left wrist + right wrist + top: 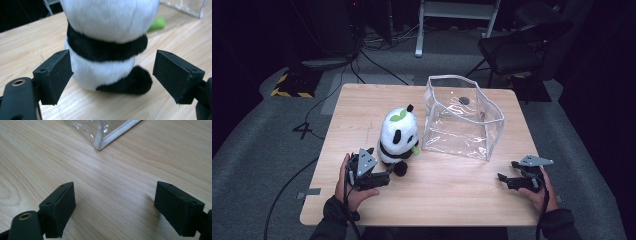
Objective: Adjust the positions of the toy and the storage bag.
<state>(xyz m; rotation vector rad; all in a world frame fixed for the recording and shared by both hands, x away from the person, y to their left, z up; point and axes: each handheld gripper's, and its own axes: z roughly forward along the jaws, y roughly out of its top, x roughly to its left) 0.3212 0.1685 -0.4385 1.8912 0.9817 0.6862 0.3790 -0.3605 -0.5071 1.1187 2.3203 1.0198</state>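
The plush panda sits upright near the middle of the wooden table, a green leaf on its head and a green bit poking out at its side, facing off toward the clear bag. And here is the left gripper, right at the toy's base, jaws spread wide with nothing between them yet. In the left gripper view the panda sits just ahead of the two black pads, its white belly and black band centred in the gap, one black foot toward the right-hand pad. That looks like a lined-up approach: jaws wide enough to take the body, held low so they would close on the plump lower half rather than the head.

Just beside the panda, on its right, stands the clear plastic bag, mouth open and upward, white-trimmed edges holding it in a boxy shape. It seems set there as the likely place for the toy, close enough for a short lift across.

Further out, the right gripper rests low over bare wood, well apart from the panda, jaws also apart and empty. The right gripper view catches the bag's white-edged bottom corner ahead of it, so it may be waiting to steady the bag.
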